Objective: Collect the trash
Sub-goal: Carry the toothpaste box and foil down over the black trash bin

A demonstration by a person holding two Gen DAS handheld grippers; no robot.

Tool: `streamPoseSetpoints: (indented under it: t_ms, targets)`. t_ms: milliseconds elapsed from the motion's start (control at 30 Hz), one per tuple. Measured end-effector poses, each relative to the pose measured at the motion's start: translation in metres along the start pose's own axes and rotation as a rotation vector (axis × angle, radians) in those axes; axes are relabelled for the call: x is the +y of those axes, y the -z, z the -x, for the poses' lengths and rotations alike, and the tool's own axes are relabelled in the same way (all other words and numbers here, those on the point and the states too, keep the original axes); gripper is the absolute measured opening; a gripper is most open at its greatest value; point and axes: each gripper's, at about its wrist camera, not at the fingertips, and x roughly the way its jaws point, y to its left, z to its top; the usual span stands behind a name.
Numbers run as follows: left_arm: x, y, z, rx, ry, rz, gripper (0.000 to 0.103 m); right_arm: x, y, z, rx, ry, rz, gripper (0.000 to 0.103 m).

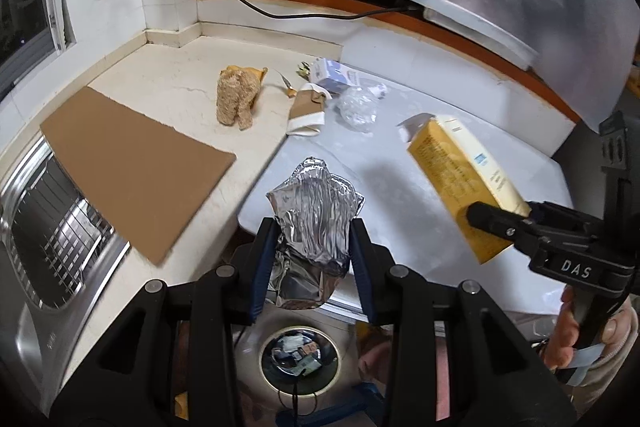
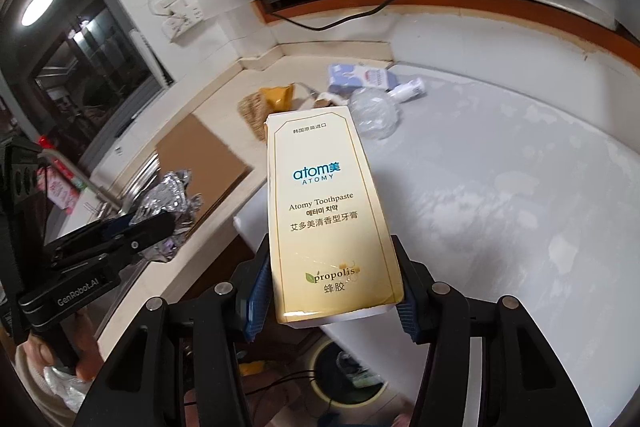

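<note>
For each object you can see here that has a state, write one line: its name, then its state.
left gripper: shut on foil wrapper
foil wrapper: crumpled, held off the counter
right gripper: shut on toothpaste box
toothpaste box: held, far flap open
plastic wrap: crumpled, lying on the counter
bin: open, holding trash

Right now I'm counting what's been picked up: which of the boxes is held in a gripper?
The yellow toothpaste box, clamped in the right gripper above the counter. The blue and white box lies untouched at the back, beside the crumpled clear plastic.
</note>
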Motion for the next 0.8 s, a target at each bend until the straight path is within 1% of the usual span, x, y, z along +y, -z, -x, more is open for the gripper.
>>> streamPoseSetpoints:
  t_ms: [167,300,367,433,533,633,800]
  targets:
    - [-0.004,0.029,0.018,0.003,0.028,0.005,0.033,0.012,0.033,0.010,0.030,-0.053,0.014,0.053]
    - [-0.006,0.058,0.025,0.031,0.045,0.008,0.033,0.021,0.064,0.012,0.067,-0.091,0.027,0.053]
    - [-0.007,0.072,0.024,0.044,0.041,0.005,0.033,0.026,0.078,0.012,0.086,-0.107,0.033,0.053]
    - [-0.005,0.088,0.022,0.060,0.040,0.014,0.033,0.031,0.094,0.011,0.104,-0.117,0.046,0.053]
    - [0.002,0.112,0.016,0.091,0.049,0.060,0.033,0.037,0.116,0.009,0.128,-0.127,0.060,0.053]
    - [0.007,0.139,0.007,0.116,0.034,0.082,0.033,0.042,0.141,0.006,0.150,-0.130,0.077,0.053]
    - [0.014,0.180,-0.009,0.161,0.023,0.108,0.033,0.046,0.182,-0.013,0.207,-0.104,0.110,0.053]
